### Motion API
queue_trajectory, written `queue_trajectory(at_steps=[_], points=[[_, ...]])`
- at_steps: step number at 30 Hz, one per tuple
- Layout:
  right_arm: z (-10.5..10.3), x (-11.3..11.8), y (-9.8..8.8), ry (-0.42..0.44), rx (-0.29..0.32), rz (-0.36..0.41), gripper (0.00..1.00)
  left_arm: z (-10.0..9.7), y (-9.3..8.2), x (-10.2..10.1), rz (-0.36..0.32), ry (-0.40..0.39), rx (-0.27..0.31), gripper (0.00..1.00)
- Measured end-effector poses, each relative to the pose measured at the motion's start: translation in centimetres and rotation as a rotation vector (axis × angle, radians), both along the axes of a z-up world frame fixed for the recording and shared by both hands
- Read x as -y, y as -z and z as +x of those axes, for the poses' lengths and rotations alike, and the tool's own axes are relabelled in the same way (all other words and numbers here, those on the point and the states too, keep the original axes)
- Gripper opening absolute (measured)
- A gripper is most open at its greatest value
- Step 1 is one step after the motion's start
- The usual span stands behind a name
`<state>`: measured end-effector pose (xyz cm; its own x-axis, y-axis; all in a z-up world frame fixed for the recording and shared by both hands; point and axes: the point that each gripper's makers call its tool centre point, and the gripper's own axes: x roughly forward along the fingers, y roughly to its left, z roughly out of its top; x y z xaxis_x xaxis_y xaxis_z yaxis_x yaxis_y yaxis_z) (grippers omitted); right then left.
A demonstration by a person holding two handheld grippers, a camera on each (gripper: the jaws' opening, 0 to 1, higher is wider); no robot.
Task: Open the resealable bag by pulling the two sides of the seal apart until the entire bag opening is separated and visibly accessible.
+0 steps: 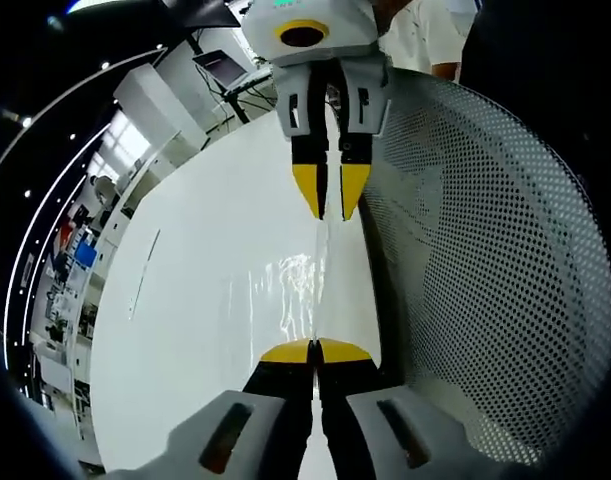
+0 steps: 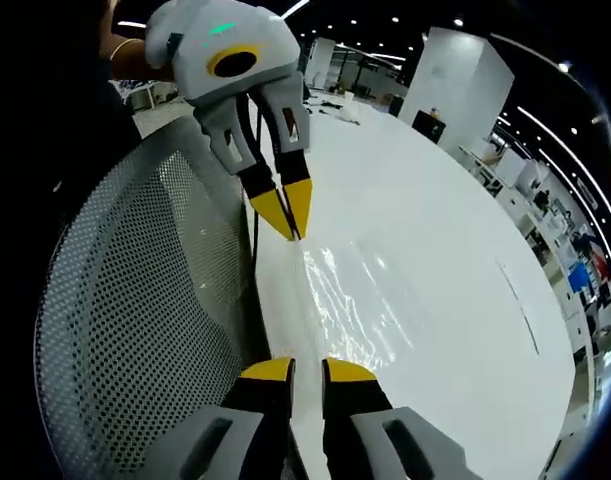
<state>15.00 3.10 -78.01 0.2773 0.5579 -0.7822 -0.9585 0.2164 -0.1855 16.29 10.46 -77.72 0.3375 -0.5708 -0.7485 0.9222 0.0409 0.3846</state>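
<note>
A clear resealable bag hangs stretched between the two grippers over a white table, its film glinting. My left gripper is shut on one edge of the bag at the bottom of the left gripper view. It also appears at the top of the right gripper view, yellow tips pinched together on the film. My right gripper holds the opposite edge, with a narrow gap between its tips. In the left gripper view, the right gripper has its tips closed on the bag's far edge.
A grey perforated mesh chair back stands close beside both grippers. The white table spreads under the bag. A person's arm and white shirt are behind the grippers. Desks and equipment line the room's far side.
</note>
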Motion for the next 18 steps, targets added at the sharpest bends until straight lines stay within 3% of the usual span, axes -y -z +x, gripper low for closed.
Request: queue_trajectory(at_steps=[6, 18], points=[[0.7, -1.0, -0.6, 0.019, 0.023, 0.034, 0.05, -0.4, 0.1, -0.1, 0.006, 0.013, 0.0, 0.0], [0.7, -1.5, 1.7, 0.023, 0.001, 0.01, 0.04, -0.6, -0.2, 0.6, -0.016, 0.023, 0.006, 0.0]])
